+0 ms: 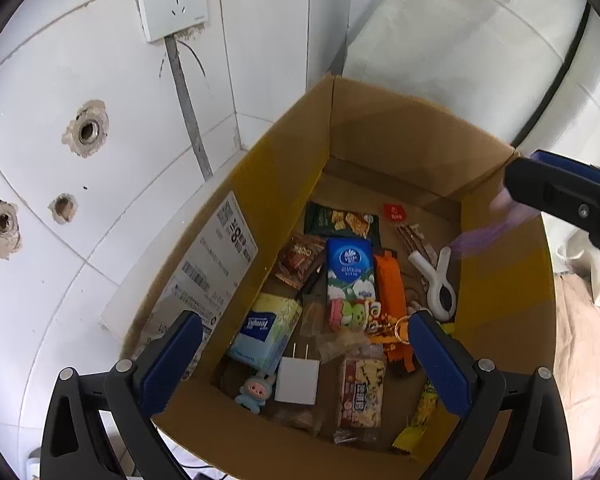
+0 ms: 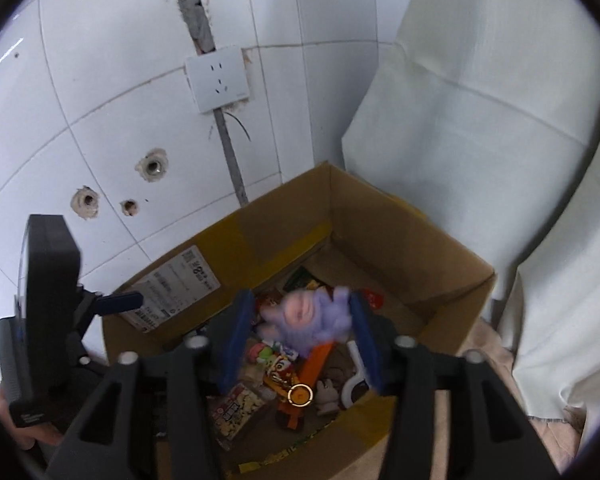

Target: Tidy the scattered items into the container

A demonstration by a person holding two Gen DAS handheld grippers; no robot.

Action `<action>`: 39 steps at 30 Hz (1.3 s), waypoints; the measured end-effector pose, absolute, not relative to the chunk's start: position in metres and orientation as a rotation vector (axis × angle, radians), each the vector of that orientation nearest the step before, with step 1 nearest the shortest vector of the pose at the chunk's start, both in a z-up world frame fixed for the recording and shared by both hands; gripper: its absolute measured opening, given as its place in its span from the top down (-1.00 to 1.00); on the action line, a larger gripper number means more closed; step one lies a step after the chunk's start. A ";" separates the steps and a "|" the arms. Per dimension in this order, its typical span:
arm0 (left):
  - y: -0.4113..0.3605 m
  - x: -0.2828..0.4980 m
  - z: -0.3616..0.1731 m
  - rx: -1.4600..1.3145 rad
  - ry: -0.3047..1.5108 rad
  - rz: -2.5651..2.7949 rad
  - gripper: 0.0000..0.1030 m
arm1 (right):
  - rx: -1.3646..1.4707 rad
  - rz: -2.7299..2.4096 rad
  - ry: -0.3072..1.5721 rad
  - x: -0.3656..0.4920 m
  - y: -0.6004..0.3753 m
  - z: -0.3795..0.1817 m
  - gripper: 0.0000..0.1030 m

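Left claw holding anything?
No: the left claw is open above the cardboard box, nothing between its blue pads.

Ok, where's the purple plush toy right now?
In the right wrist view the purple plush toy is blurred between the right gripper's open fingers, over the cardboard box.

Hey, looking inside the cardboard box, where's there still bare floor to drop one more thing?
The cardboard box has bare floor along its far wall, beyond the green cracker packet and small red packet. A thinner strip runs along the right wall beside the white clip. The middle and near end are crowded, from the blue tissue pack down to the white charger.
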State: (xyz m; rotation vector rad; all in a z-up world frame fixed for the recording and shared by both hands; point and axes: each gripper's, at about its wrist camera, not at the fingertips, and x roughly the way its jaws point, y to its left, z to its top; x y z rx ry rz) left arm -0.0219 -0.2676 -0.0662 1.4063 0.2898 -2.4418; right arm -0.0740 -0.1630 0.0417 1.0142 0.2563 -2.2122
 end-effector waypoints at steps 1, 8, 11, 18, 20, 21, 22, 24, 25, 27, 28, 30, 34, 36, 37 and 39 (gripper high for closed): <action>-0.268 -0.021 -0.066 1.407 0.290 -2.441 -1.00 | 1.018 -2.214 0.249 -0.075 -0.162 0.041 -0.46; -0.266 -0.020 -0.063 1.390 0.317 -2.455 -1.00 | 1.025 -2.263 0.213 -0.079 -0.150 0.042 -0.58; -0.265 -0.019 -0.057 1.356 0.355 -2.451 -1.00 | 1.032 -2.309 0.211 -0.079 -0.139 0.045 -0.92; -0.247 -0.021 -0.041 1.290 0.298 -2.435 -1.00 | 1.033 -2.374 0.232 -0.072 -0.119 0.049 -1.00; -0.237 -0.022 -0.033 1.272 0.268 -2.455 -1.00 | 1.042 -2.398 0.225 -0.069 -0.112 0.051 -1.00; -0.232 -0.023 -0.030 1.271 0.262 -2.462 -1.00 | 1.041 -2.409 0.215 -0.068 -0.107 0.052 -1.00; -0.228 -0.024 -0.026 1.273 0.257 -2.469 -1.00 | 1.042 -2.419 0.200 -0.066 -0.101 0.054 -1.00; -0.217 -0.027 -0.018 1.267 0.249 -2.486 -1.00 | 1.051 -2.439 0.164 -0.064 -0.087 0.058 -1.00; -0.211 -0.029 -0.014 1.262 0.247 -2.496 -1.00 | 1.061 -2.454 0.148 -0.063 -0.079 0.060 -1.00; -0.198 -0.032 -0.006 1.246 0.236 -2.516 -1.00 | 1.085 -2.500 0.093 -0.061 -0.057 0.064 -1.00; -0.189 -0.034 -0.002 1.245 0.225 -2.525 -1.00 | 1.081 -2.517 0.076 -0.058 -0.048 0.066 -1.00; -0.173 -0.039 0.004 1.247 0.209 -2.546 -1.00 | 1.078 -2.571 0.081 -0.052 -0.024 0.071 -1.00; -0.135 -0.047 0.016 1.232 0.199 -2.604 -1.00 | 1.093 -2.690 0.090 -0.040 0.024 0.077 -1.00; -0.117 -0.052 0.019 1.233 0.205 -2.629 -1.00 | 1.110 -2.723 0.037 -0.033 0.050 0.079 -1.00; -0.108 -0.054 0.020 1.238 0.208 -2.641 -1.00 | 1.118 -2.736 0.004 -0.029 0.066 0.081 -1.00; -0.085 -0.061 0.023 1.256 0.205 -2.684 -1.00 | 1.138 -2.784 -0.024 -0.021 0.092 0.082 -1.00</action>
